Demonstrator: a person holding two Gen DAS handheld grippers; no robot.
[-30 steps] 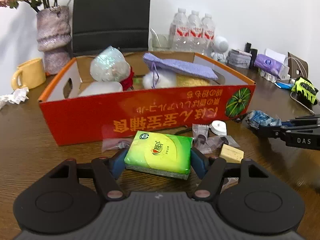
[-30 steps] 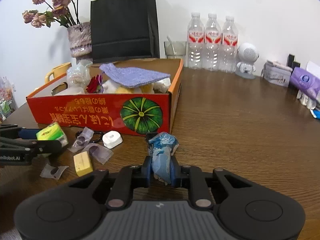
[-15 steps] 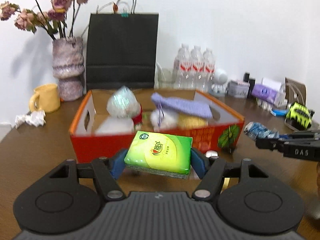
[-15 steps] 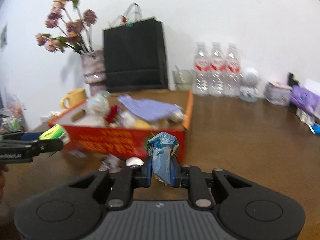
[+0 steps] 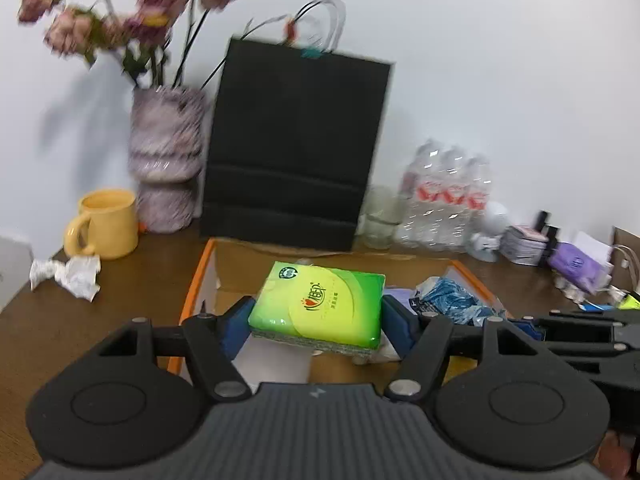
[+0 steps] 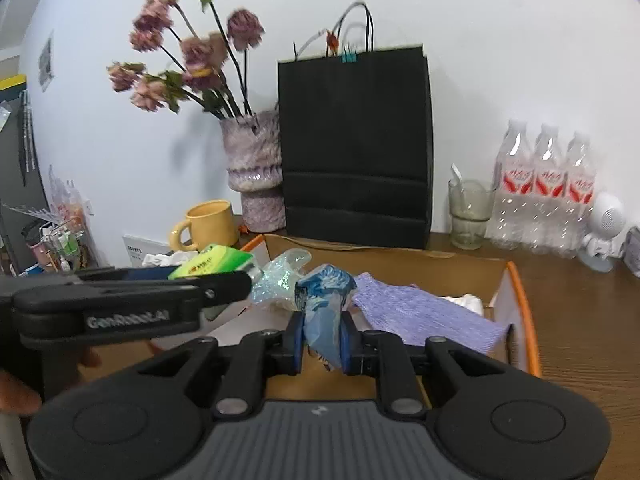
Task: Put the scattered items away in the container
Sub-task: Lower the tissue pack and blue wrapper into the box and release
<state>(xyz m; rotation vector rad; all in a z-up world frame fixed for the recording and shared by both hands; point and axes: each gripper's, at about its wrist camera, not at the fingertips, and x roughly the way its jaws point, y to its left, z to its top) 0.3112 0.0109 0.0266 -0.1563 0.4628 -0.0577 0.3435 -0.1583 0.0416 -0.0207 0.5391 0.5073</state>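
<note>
My left gripper [image 5: 316,320] is shut on a green tissue pack [image 5: 320,308] and holds it above the orange cardboard box [image 5: 196,280]. My right gripper [image 6: 322,336] is shut on a crumpled blue wrapper [image 6: 324,300], also above the box [image 6: 520,304]. The two grippers hang side by side: the right one shows in the left wrist view [image 5: 452,306], the left one in the right wrist view [image 6: 212,274]. A purple cloth [image 6: 424,316] and a clear plastic bag [image 6: 280,276] lie inside the box.
Behind the box stand a black paper bag [image 6: 356,148], a vase of dried flowers [image 6: 252,172], a yellow mug [image 6: 208,226], a glass [image 6: 470,212] and water bottles [image 6: 544,188]. Crumpled paper [image 5: 68,276] lies left of the box; small items [image 5: 576,260] sit at far right.
Both grippers have risen from table level and moved forward over the box, each still holding its item. The loose items in front of the box have dropped out of view.
</note>
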